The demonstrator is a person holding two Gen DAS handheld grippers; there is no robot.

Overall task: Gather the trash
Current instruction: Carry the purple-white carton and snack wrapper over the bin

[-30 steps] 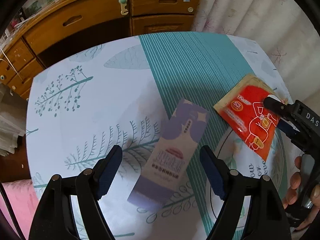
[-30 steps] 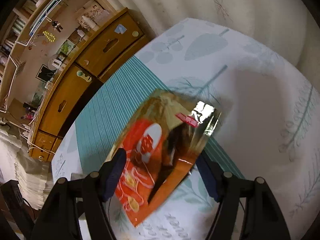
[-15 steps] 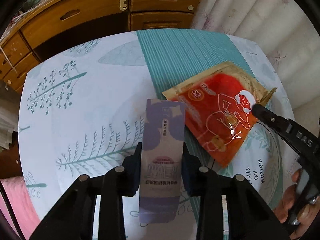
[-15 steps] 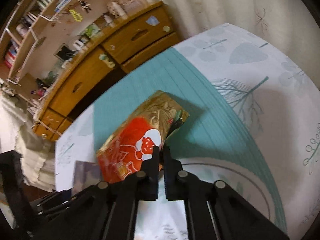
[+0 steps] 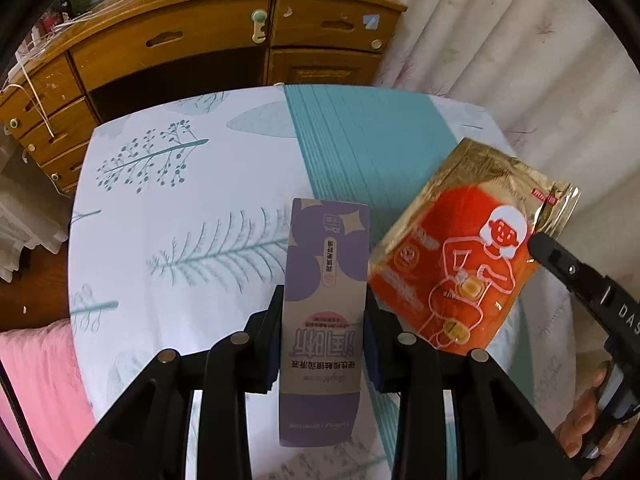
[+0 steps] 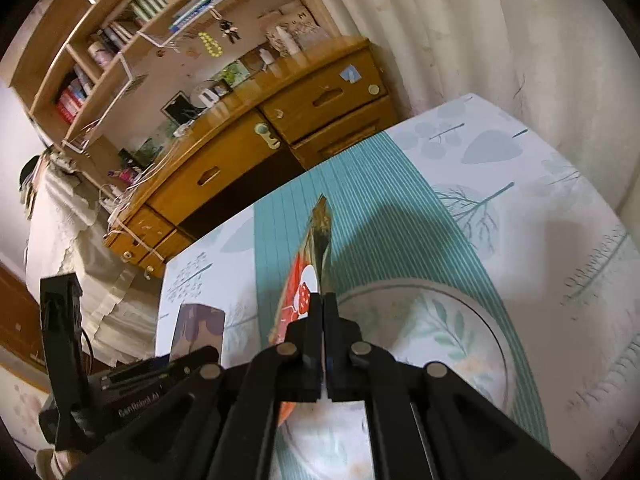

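The purple carton [image 5: 325, 312] is clamped between the two pads of the left gripper [image 5: 323, 344], which have closed in on its long sides; it stands up from the jaws, above the table [image 5: 168, 208]. Just beside it on the right, the red and gold foil packet [image 5: 460, 264] is pinched at one edge by the right gripper [image 6: 323, 312], whose jaws are pressed fully together on the thin foil. In the right wrist view the packet [image 6: 316, 256] appears edge-on, rising from the fingertips. Both items hang over the tablecloth with leaf prints and a teal striped band [image 5: 360, 140]. Nothing lies on the cloth under them. Behind the table is a wooden desk [image 5: 200, 40] with drawers, and a pale curtain [image 5: 500, 40] hangs at the right. A hand [image 5: 584, 420] holds the right gripper's handle.
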